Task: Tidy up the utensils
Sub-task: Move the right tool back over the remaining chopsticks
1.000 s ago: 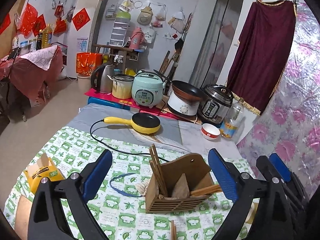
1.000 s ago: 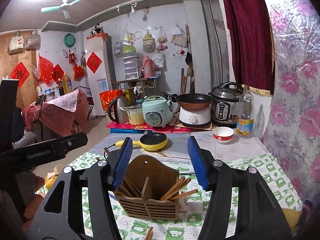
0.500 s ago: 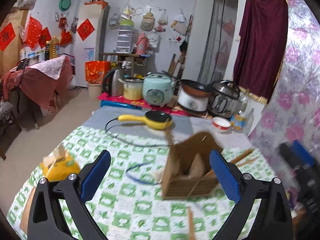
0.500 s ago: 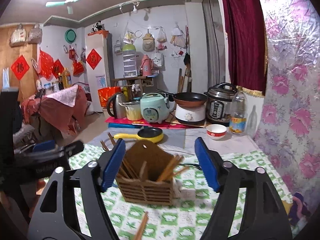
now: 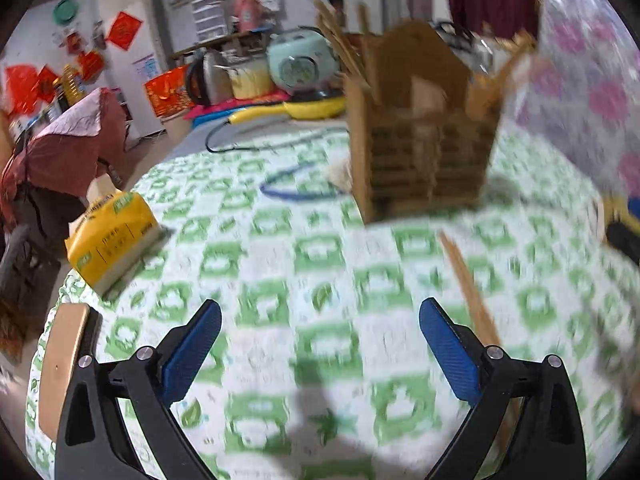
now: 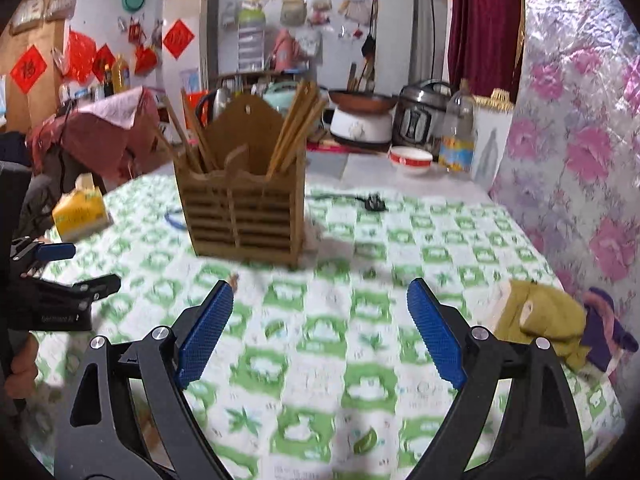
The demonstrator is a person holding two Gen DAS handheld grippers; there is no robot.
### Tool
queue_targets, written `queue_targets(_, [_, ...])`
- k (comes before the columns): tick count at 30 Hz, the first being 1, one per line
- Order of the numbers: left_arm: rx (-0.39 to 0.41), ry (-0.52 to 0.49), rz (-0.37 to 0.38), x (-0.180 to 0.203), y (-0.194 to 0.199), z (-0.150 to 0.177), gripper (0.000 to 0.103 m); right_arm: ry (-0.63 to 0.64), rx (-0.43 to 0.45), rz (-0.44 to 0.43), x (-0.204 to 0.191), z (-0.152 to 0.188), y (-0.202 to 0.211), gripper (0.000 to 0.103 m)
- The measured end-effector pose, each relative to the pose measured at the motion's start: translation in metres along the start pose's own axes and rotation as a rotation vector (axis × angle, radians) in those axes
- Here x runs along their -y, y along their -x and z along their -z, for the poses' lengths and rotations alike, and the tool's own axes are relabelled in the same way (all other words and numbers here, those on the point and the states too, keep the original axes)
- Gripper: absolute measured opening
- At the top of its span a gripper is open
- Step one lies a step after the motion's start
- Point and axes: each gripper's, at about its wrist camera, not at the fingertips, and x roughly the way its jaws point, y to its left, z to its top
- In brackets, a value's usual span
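Both claws over the cloth, nothing held

Left claw gapes beside a loose chopstick; right claw is opening, empty, near the holder.

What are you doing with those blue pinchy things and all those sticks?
A person holds two grippers over the green-checked tablecloth. The left gripper is open and empty; the right gripper is opening, also empty. The wooden holder already has chopsticks in it. One loose chopstick lies on the cloth, not yet picked up.
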Motion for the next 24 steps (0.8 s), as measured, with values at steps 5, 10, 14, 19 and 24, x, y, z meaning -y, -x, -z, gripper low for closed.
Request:
queue_targets(5, [-0.04, -0.086, -0.023, 0.01, -0.003, 0.028, 0.097, -0.015, -0.062, -0.017, 0.004, 0.019, -0.001, 0.089])
queue_targets(10, [-0.038, -0.078, 0.0, 0.005, 0.002, 0.037, 0.097, 0.035, -0.115, -0.042, 0.002, 0.036, -0.003, 0.089])
queue_targets(14, [-0.067, -0.061, -0.011, 0.003, -0.002, 0.037, 0.097, 0.086, -0.157, -0.085, -0.008, 0.046, -0.005, 0.09])
queue_targets(19, [-0.091, -0.032, -0.015, -0.003, -0.005, 0.035, 0.097, 0.149, -0.184, -0.205, -0.023, 0.054, 0.002, 0.094])
queue_targets(24, [-0.097, -0.024, -0.033, -0.004, -0.007, 0.034, 0.097, 0.243, -0.198, -0.285, -0.044, 0.061, 0.008, 0.094])
